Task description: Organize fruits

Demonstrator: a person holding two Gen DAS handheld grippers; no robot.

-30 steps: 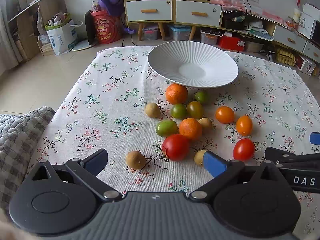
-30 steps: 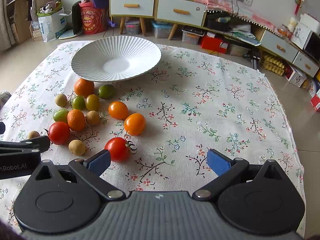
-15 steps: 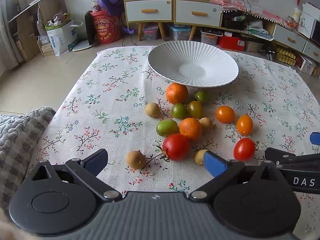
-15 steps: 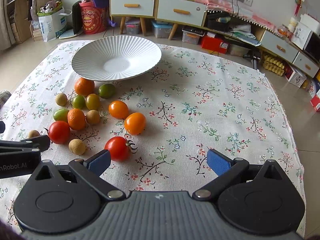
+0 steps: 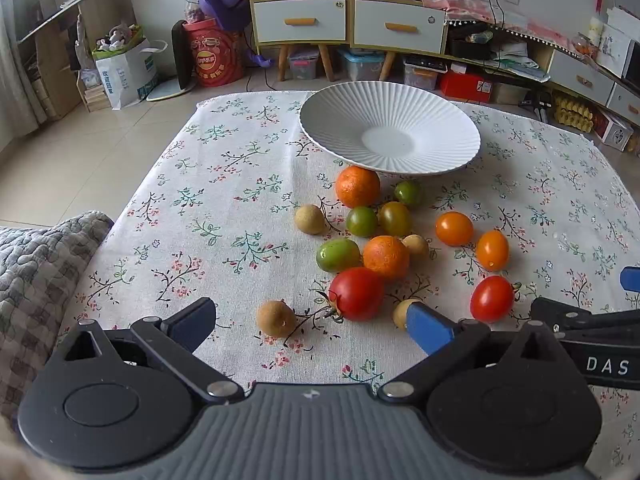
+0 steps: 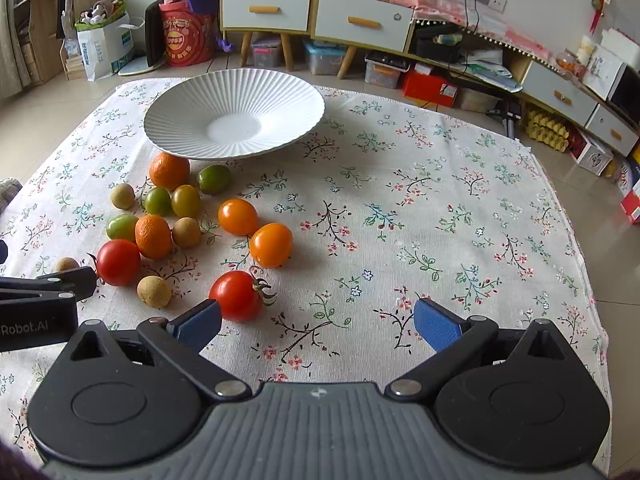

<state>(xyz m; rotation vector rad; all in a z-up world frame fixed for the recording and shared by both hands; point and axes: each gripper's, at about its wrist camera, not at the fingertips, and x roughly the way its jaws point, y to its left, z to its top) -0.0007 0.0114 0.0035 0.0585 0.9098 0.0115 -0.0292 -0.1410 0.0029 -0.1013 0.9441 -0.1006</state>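
A white ribbed plate point(image 5: 440, 108) point(image 6: 296, 96) stands empty at the far side of the floral cloth. In front of it lie several loose fruits: oranges point(image 5: 357, 187), green tomatoes point(image 5: 338, 255), orange tomatoes point(image 5: 454, 228), red tomatoes point(image 5: 356, 294) point(image 6: 236, 295) and small brown longans point(image 5: 276, 318). My left gripper point(image 5: 312, 322) is open and empty, just short of the near longan and red tomato. My right gripper point(image 6: 316, 322) is open and empty, its left finger point(image 6: 196, 326) beside a red tomato.
The floral tablecloth point(image 6: 440, 200) covers the table; its right half holds no fruit. A grey quilted cushion point(image 5: 36, 264) lies at the left edge. Cabinets, boxes and bags stand on the floor beyond the table.
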